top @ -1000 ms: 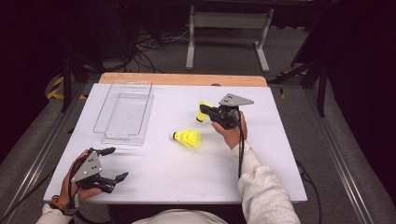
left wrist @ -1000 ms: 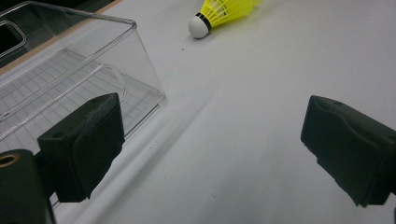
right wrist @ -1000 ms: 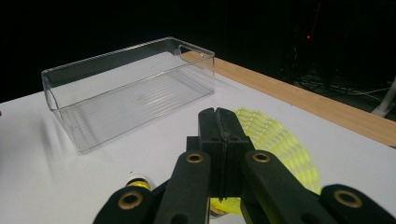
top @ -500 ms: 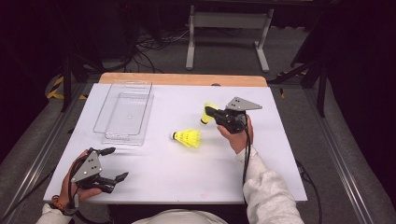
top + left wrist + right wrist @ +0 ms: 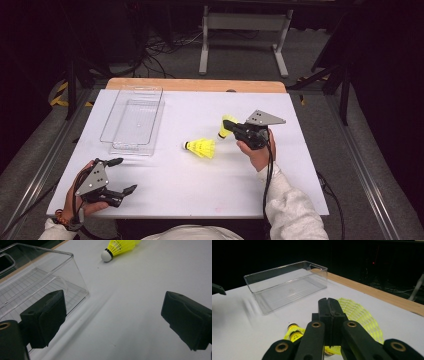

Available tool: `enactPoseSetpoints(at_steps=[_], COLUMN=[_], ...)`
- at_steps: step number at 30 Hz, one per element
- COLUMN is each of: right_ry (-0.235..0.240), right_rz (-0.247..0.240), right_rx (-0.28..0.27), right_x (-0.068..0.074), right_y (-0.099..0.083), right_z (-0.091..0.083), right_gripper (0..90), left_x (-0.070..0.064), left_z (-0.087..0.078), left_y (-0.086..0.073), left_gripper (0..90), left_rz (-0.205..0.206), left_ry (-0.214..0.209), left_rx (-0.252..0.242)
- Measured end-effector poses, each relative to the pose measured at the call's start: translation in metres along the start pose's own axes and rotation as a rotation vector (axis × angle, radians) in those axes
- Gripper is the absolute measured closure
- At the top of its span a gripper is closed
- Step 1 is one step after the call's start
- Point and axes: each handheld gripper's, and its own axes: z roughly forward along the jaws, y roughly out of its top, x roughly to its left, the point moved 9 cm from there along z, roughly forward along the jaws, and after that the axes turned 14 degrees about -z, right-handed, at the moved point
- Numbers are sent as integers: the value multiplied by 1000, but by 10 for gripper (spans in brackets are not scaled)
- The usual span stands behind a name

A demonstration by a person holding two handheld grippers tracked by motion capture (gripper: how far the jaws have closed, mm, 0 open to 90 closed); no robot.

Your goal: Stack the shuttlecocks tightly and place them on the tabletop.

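Gripping yellow shuttlecock (image 5: 227,125), right claw (image 5: 231,128) raised; left claw (image 5: 121,175) spread wide, empty.

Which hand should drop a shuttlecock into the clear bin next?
Right. The right gripper is already shut on a yellow shuttlecock, lifted over the table. The left gripper is open and holds nothing, though nearer the clear bin.

In the right gripper view, the right gripper (image 5: 329,315) covers most of the held yellow shuttlecock (image 5: 362,315), hiding its cork. In the left gripper view, the picture's top edge cuts off the other shuttlecock (image 5: 117,247), and the left edge cuts the clear box (image 5: 37,282).
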Motion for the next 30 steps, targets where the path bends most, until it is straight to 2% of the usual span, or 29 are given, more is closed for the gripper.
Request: enactPoseSetpoints(at_steps=[15, 30], right_ry=[40, 52], right_rz=[1, 12], right_rx=[36, 68], right_x=[24, 35], right_y=[-12, -26], right_z=[4, 17], right_gripper=[900, 900], left_x=[0, -1], left_z=[0, 0], left_y=[0, 0], left_gripper=[71, 71], left_rz=[6, 8], left_ry=[-2, -6], left_rx=[1, 5])
